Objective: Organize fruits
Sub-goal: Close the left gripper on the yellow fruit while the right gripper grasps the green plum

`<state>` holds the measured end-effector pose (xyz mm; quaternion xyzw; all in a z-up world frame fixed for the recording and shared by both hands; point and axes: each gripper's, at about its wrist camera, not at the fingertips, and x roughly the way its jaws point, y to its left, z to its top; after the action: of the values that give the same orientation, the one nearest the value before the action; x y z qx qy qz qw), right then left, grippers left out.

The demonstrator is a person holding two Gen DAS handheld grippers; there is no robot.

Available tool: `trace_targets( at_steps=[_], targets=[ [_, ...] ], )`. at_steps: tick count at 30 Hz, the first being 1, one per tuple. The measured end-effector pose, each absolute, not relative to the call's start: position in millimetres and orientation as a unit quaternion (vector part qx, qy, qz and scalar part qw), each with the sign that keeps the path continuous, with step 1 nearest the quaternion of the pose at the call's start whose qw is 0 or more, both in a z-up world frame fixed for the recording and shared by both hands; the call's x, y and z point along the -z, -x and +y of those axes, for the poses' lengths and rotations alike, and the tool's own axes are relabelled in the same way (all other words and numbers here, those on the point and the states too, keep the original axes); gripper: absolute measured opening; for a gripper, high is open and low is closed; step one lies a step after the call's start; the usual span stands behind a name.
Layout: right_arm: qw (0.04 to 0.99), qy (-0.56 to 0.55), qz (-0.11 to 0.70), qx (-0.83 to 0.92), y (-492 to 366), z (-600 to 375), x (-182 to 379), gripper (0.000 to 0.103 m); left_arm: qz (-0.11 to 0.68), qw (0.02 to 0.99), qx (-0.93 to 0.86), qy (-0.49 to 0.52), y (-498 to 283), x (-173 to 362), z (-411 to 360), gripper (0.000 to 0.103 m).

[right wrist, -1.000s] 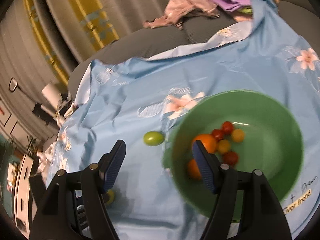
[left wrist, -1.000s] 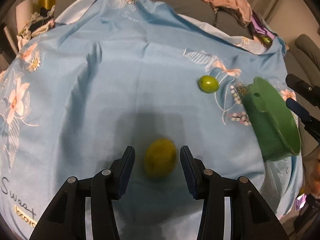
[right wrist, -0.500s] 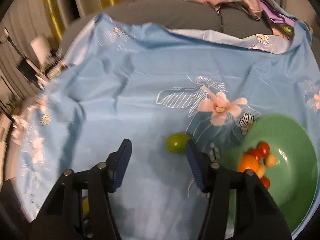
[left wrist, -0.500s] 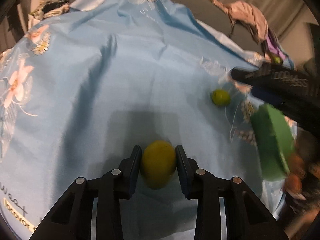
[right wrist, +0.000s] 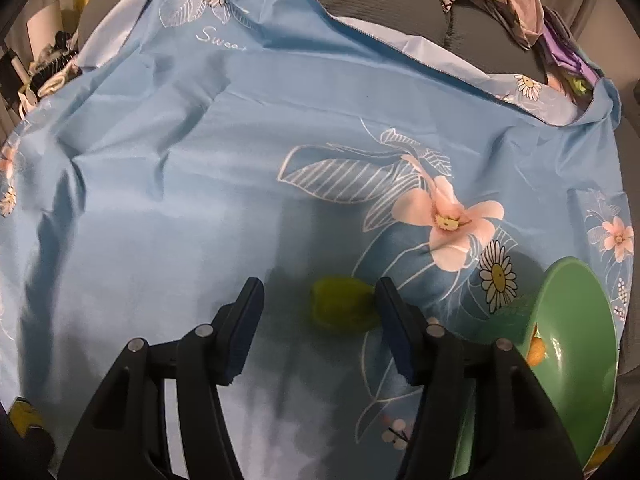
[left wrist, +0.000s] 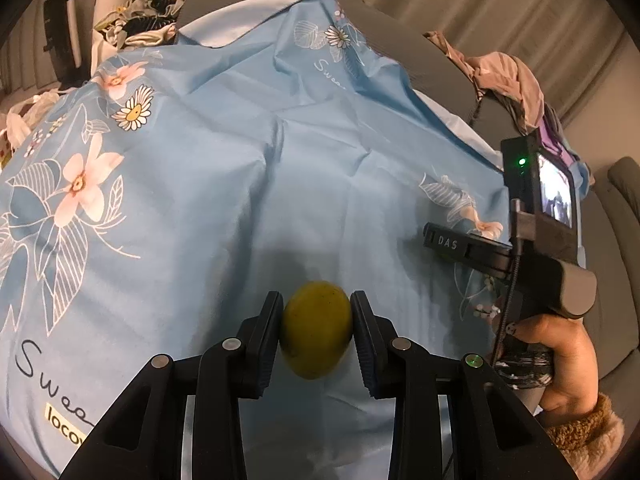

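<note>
Lemon (left wrist: 316, 334): pinched in the left claw (left wrist: 317, 330), over the blue cloth (left wrist: 224, 184).
Right claw (right wrist: 316, 322): spread around the green fruit (right wrist: 340, 308), nearer its right pad.
Bowl (right wrist: 576, 364): right of it.

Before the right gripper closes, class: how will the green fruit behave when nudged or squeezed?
The green fruit looks round, so a finger touching first may roll it across the cloth. It seems small and probably light. Its skin looks smooth, so the right gripper might slip.
</note>
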<state>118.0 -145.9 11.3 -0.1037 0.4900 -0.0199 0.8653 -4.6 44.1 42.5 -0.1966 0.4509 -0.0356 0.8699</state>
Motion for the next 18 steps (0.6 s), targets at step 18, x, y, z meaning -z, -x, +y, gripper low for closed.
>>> trace_targets(
  at_steps=[18],
  targets=[
    [0.861,0.077,0.502,-0.025,-117,-145,1,0.038,0.442,0.875,0.020,0.200,8,-48,52,0.034]
  ],
)
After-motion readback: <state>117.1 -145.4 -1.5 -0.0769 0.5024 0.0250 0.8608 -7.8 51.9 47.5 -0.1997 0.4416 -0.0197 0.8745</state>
